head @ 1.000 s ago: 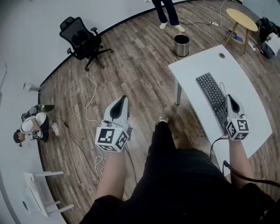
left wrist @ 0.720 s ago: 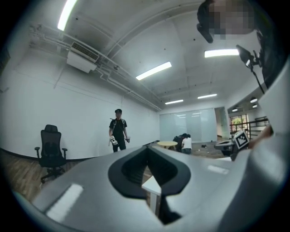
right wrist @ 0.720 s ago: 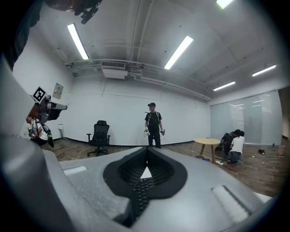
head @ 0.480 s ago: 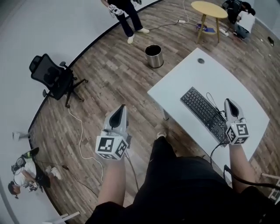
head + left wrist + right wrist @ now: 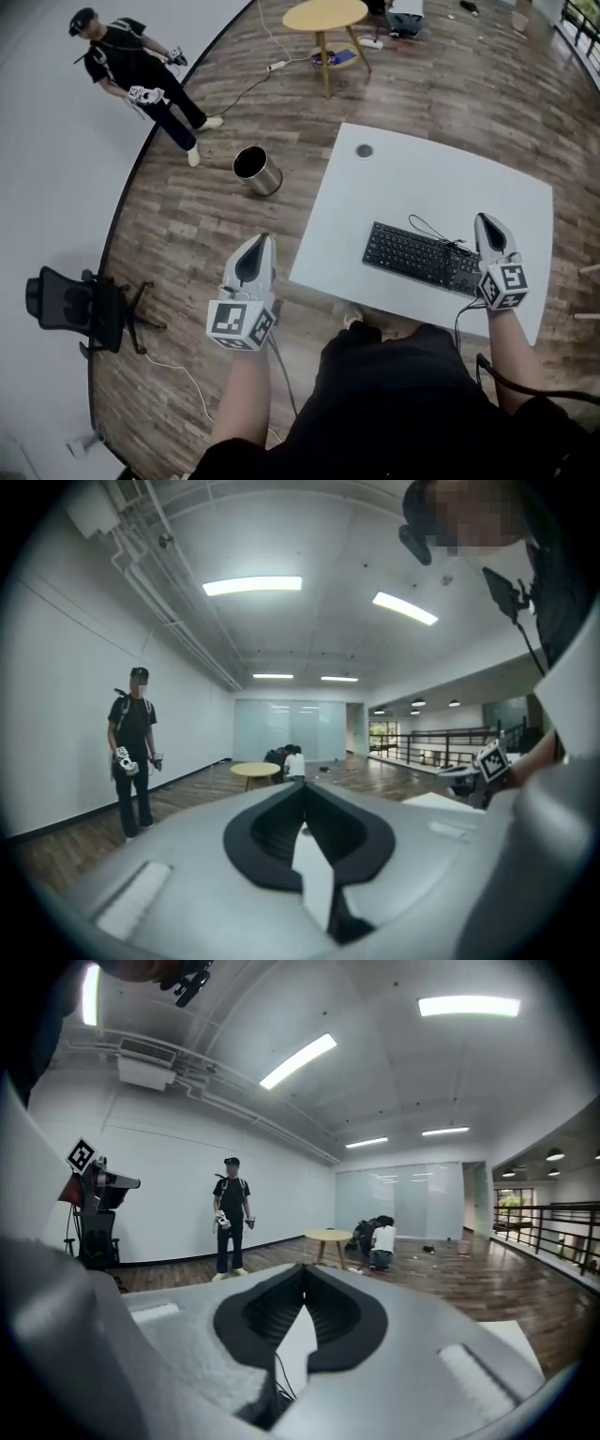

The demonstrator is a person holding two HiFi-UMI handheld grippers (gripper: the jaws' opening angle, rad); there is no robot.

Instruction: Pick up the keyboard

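By the keyboard's right end on the worktop, the right gripper hovers with fingers together and empty, seemingly lining up, while the left gripper, likewise closed, hangs over the floor.

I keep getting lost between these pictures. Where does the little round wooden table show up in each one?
Head view: the round table is at the top edge, near the middle.
Left gripper view: the round table is far off, just left of centre.
Right gripper view: the round table is far off, just right of centre.
Shared landmark: the standing person in black is left of the table in all three views.
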